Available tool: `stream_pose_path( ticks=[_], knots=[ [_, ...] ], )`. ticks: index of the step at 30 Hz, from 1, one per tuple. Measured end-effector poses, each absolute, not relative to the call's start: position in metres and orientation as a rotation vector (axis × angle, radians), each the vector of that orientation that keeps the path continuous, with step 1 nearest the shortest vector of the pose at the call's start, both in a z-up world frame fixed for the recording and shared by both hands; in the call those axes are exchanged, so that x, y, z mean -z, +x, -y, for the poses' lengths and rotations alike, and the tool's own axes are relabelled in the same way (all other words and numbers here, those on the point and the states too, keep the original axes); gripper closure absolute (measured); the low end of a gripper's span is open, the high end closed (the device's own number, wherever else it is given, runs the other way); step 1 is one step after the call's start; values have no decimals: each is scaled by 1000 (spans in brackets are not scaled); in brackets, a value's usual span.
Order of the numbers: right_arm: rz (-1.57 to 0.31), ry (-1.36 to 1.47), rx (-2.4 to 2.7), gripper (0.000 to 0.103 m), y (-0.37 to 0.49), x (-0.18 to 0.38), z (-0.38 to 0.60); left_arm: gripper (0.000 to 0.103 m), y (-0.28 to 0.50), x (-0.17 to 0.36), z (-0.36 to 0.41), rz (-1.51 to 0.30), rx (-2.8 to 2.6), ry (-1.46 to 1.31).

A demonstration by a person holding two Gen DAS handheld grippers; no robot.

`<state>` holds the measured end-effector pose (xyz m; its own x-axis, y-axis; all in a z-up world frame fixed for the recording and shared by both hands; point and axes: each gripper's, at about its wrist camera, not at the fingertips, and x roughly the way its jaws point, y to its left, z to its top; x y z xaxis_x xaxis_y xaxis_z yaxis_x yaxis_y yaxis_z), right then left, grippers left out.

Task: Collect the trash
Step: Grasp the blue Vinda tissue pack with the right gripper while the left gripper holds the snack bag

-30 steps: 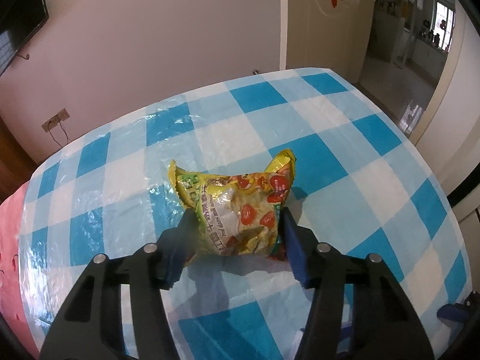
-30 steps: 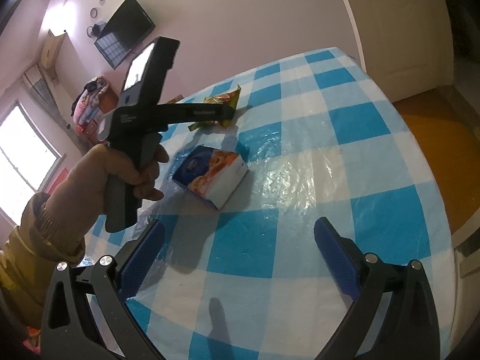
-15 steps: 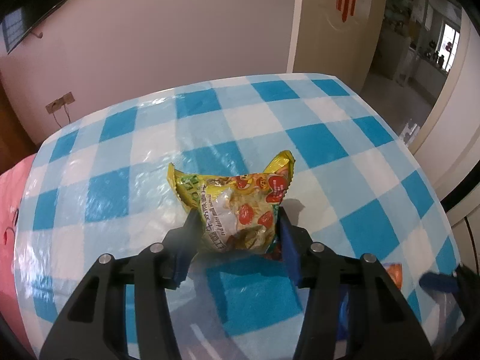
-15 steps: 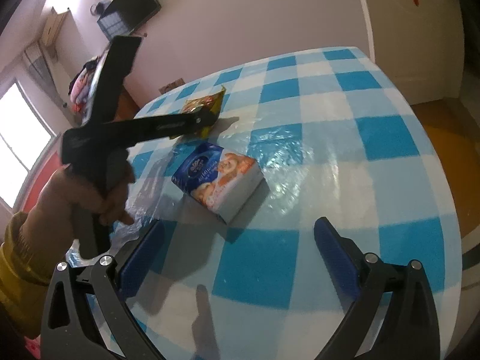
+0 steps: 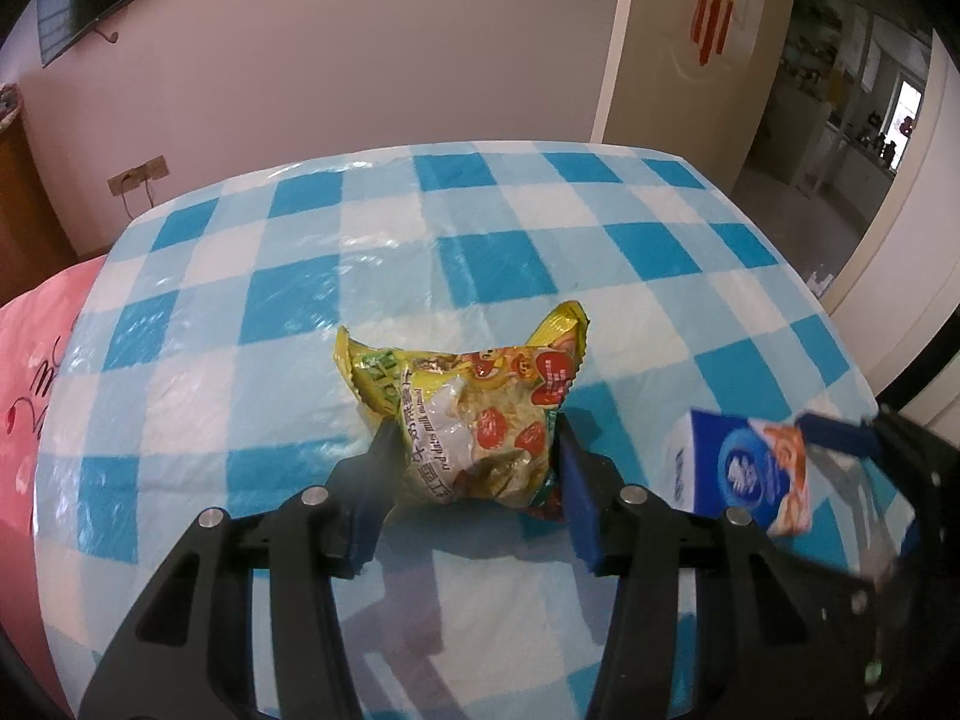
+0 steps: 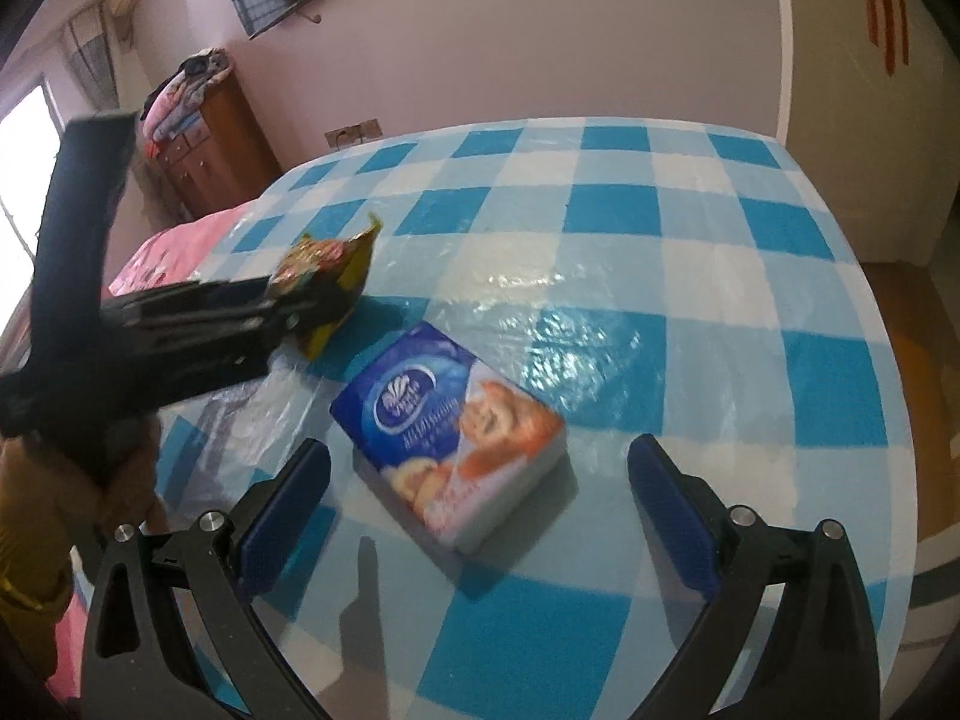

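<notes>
Left wrist view, left gripper (image 5: 474,468): jaws pinch a yellow snack bag (image 5: 474,420) from both sides; they have just been closing on it.
Left wrist view, snack bag: crumpled between the blue pads, over the blue-and-white checked tablecloth (image 5: 540,252); whether it rests on the cloth or hangs just above it is hard to tell.
Left wrist view, tissue pack (image 5: 744,480): blue and white, blurred, at the right edge, next to a blue pad of the right gripper.
Right wrist view, right gripper (image 6: 480,510): jaws spread wide, nothing between the pads, the tissue pack (image 6: 450,426) lying on the cloth just ahead of them.
Right wrist view, left gripper (image 6: 300,309): black, reaching in from the left, clamped on the snack bag (image 6: 333,264) beyond the tissue pack.
Right wrist view, person's hand (image 6: 126,480): grips the left gripper's handle, yellow sleeve (image 6: 30,540) below.
</notes>
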<state>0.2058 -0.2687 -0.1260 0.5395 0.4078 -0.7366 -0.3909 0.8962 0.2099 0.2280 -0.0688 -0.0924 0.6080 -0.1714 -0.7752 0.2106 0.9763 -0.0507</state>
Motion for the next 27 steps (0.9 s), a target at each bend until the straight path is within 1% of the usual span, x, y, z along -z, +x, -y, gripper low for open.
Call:
stream_pose_path(
  ticks=[8, 9, 10, 12, 17, 23, 25, 27],
  knots=[
    [-884, -61, -488, 6, 208, 126, 248, 52, 206, 93, 45, -891, 197, 27],
    [-881, -66, -489, 8, 207, 126, 247, 52, 204, 93, 43, -891, 196, 25],
    [-881, -72, -489, 15, 206, 127, 245, 52, 201, 93, 40, -890, 193, 24],
    [-876, -92, -473, 21, 205, 127, 243, 52, 195, 93, 36, -888, 185, 24],
    [-872, -90, -461, 24, 202, 127, 243, 52, 181, 93, 22, -886, 169, 9],
    [-868, -62, -453, 31, 194, 127, 247, 52, 164, 93, 8, -886, 159, -14],
    [-863, -55, -444, 36, 189, 126, 248, 52, 160, 93, 4, -886, 156, -21],
    [-861, -50, -439, 36, 185, 126, 249, 52, 154, 93, 0, -887, 155, -28]
  ],
)
